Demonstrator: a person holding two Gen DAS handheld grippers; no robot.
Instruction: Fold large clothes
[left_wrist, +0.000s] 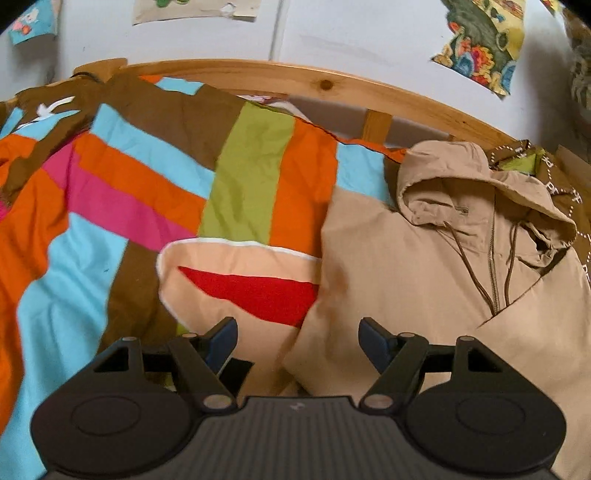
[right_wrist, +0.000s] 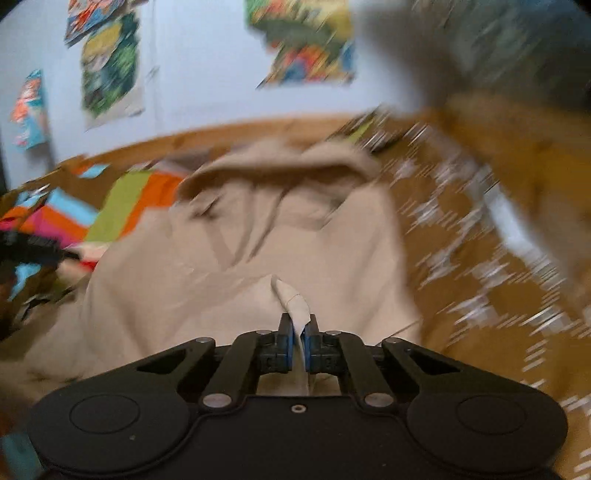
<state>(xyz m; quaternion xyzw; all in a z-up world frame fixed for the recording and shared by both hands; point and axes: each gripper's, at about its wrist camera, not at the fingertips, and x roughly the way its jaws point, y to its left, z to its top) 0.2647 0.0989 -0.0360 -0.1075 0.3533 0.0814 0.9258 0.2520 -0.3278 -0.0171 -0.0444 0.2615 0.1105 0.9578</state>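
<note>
Beige hoodie (right_wrist: 240, 258) fold seemingly pinched in right hand-held gripper (right_wrist: 299, 332)

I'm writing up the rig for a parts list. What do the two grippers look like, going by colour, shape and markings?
Both look alike. The left gripper and the right gripper are matte black, with two round housings at the base, angled link arms with silver pivot pins, and blue pads on the fingers. The left one's centre plate is ribbed with a small pale mark; the right one's is smooth with a small screw hole. No cables or sleeves show.
</note>
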